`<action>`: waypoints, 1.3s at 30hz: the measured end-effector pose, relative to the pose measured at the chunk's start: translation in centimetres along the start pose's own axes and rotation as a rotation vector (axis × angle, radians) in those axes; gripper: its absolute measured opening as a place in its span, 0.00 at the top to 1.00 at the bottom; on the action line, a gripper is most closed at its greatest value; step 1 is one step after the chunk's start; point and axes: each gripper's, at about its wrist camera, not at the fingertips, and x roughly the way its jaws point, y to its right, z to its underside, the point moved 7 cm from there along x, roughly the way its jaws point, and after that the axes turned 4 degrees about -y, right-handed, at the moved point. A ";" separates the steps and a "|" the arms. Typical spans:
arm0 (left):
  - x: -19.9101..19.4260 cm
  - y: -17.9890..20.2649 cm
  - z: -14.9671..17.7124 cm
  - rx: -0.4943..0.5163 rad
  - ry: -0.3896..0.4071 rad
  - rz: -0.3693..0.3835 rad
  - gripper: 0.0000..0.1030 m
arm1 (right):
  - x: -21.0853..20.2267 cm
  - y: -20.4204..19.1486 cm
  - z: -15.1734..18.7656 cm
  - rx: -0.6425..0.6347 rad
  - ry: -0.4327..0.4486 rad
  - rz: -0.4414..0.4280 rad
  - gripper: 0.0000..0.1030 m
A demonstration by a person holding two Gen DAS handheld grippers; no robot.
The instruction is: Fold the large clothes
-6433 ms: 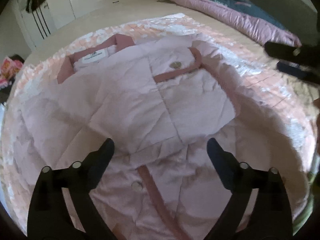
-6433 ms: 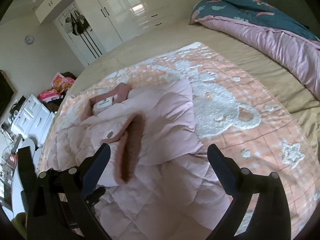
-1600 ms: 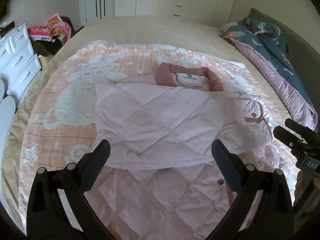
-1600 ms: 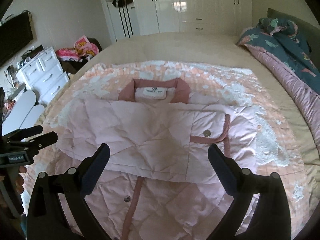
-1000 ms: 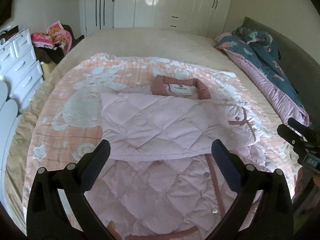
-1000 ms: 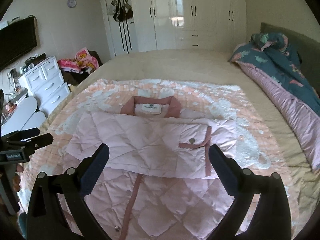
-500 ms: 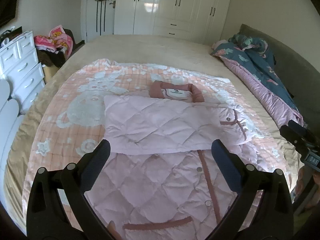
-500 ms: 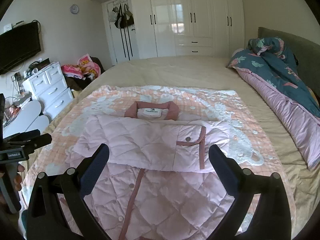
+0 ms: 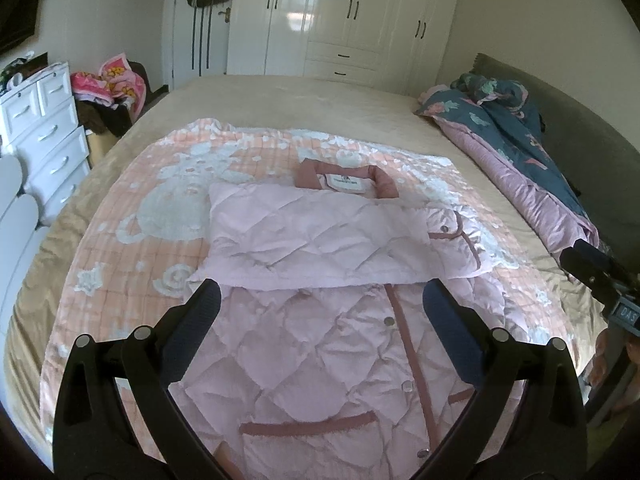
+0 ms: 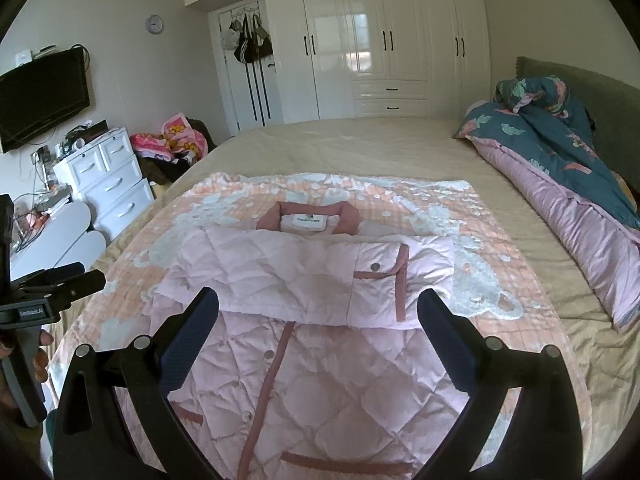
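While both claws are hanging above the near hem with nothing between their fingers, the left gripper (image 9: 320, 312) is standing with its black, blue-padded fingers spread wide, and the right gripper (image 10: 318, 312) is gaping just as wide. Beneath them, the pale pink quilted jacket with dusty-rose trim (image 9: 320, 344) is lying flat on the peach blanket with white bear patterns (image 9: 168, 208), front up, its snap placket running toward the camera. Across its chest both sleeves are lying folded in, forming a band (image 10: 288, 276) below the rose collar and white label (image 10: 310, 220). Beyond the blanket, the beige bedsheet (image 10: 360, 144) is stretching away, with a rumpled teal-and-pink duvet (image 10: 560, 152) lying along the right edge. Farther off, a white drawer chest (image 10: 108, 184) and glossy white wardrobes (image 10: 380, 40) are standing against the walls.
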 end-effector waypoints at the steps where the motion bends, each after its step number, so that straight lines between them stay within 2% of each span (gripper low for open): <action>1: 0.0 0.0 0.2 0.000 0.000 0.001 0.08 | -0.1 0.0 0.2 0.000 -0.001 -0.001 0.04; 16: -0.6 0.1 4.0 0.016 -0.004 -0.029 0.08 | -2.0 0.9 3.7 -0.009 -0.017 0.003 0.04; 29: 0.1 -1.4 8.9 -0.036 -0.056 -0.033 0.08 | -2.6 3.1 8.5 0.004 -0.069 0.021 0.04; 39: 1.1 -3.5 12.8 -0.037 -0.109 -0.094 0.08 | -2.4 5.0 11.8 0.016 -0.115 0.044 0.04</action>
